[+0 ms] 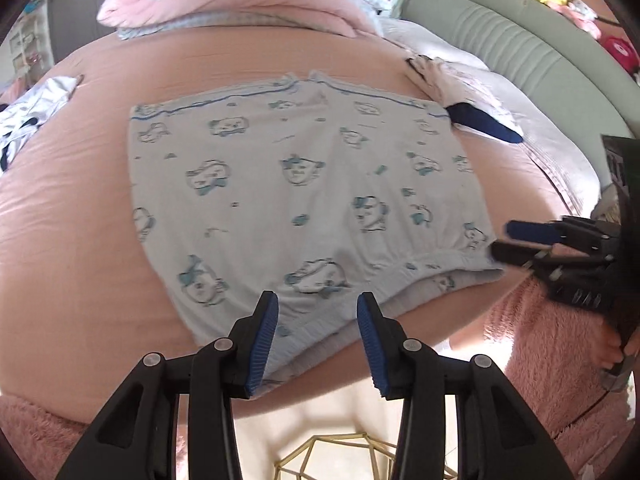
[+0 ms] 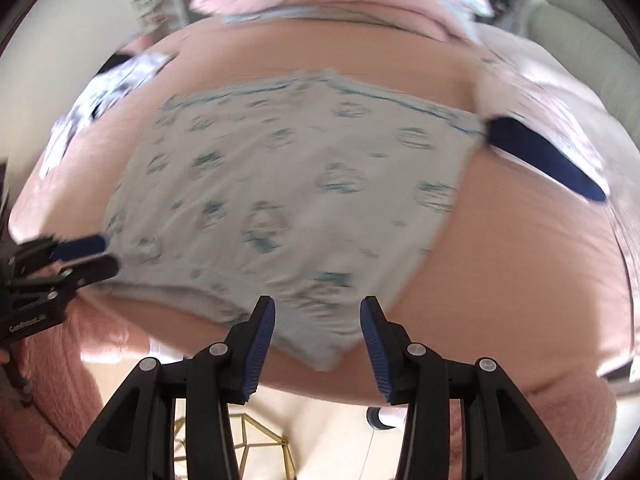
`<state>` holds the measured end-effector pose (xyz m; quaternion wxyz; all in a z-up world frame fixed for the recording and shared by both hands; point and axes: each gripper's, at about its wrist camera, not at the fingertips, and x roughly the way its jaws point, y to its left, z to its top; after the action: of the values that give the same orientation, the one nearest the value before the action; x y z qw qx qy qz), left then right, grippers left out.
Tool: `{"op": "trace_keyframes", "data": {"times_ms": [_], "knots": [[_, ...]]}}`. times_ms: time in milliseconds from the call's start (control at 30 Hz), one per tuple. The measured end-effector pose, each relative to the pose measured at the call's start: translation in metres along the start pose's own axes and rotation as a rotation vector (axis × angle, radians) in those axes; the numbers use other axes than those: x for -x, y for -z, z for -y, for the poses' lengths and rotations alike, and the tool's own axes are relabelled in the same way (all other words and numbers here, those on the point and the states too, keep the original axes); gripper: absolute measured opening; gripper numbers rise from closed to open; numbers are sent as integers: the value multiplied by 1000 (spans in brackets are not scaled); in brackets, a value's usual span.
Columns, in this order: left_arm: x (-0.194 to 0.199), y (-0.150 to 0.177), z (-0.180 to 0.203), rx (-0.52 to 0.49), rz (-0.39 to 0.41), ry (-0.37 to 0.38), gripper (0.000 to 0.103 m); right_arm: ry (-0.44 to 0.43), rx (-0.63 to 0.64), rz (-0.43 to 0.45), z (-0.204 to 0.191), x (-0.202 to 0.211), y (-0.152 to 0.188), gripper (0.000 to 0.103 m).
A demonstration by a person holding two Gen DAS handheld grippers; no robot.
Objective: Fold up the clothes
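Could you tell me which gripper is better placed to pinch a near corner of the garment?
Right, probably. A corner tip of the garment lies centred between the fingers of the open right gripper, while the open left gripper straddles the hem with its corner off beside one finger. The right view is blurred, though.

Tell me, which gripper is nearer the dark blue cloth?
Right. The right gripper sits at the printed garment's near right corner, on the side of the dark blue cloth; the left gripper is at its near left corner.
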<state>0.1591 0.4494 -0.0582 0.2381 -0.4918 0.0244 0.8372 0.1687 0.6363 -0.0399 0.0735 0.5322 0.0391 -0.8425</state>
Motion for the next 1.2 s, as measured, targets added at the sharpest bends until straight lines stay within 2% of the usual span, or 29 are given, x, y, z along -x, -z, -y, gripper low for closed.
{"op": "trace_keyframes", "data": {"times_ms": [100, 167, 267, 400, 500, 567, 600, 633, 700, 800, 867, 1033, 1133, 1200], "knots": [[-8, 1, 13, -27, 12, 14, 37, 43, 88, -28, -28, -24, 11, 34], [-12, 3, 18, -53, 13, 7, 37, 54, 86, -34, -34, -32, 9, 33], [-19, 7, 23, -72, -5, 4, 37, 20, 52, -26, -28, -36, 8, 33], [-23, 9, 30, -106, 3, -15, 37, -9, 58, -21, -26, -35, 8, 23], [-26, 9, 31, -115, 7, -48, 37, -31, 64, -23, -24, -36, 8, 22], [-28, 8, 31, -117, 11, -72, 35, -40, 72, -24, -24, -36, 8, 22], [-29, 8, 31, -114, 15, -80, 28, -38, 80, -24, -26, -36, 9, 23], [-29, 6, 31, -112, 24, -95, 16, -32, 85, -23, -27, -36, 10, 23], [-28, 5, 30, -106, 39, -108, 9, -15, 84, -18, -29, -39, 8, 23], [-28, 4, 29, -96, 55, -106, 8, -26, 50, -2, -27, -40, 5, 20], [-28, 6, 27, -88, 63, -92, 8, -57, 7, 13, -22, -37, 4, 9], [-35, 6, 30, -96, 50, -88, 9, -84, -28, 14, -16, -35, 6, 8], [-28, 0, 20, -19, 47, -34, 3, -85, -13, 23, -19, -34, 7, 5], [-17, -1, 17, -1, 66, -12, 3, -119, -41, 38, -15, -27, 8, 4]]}}
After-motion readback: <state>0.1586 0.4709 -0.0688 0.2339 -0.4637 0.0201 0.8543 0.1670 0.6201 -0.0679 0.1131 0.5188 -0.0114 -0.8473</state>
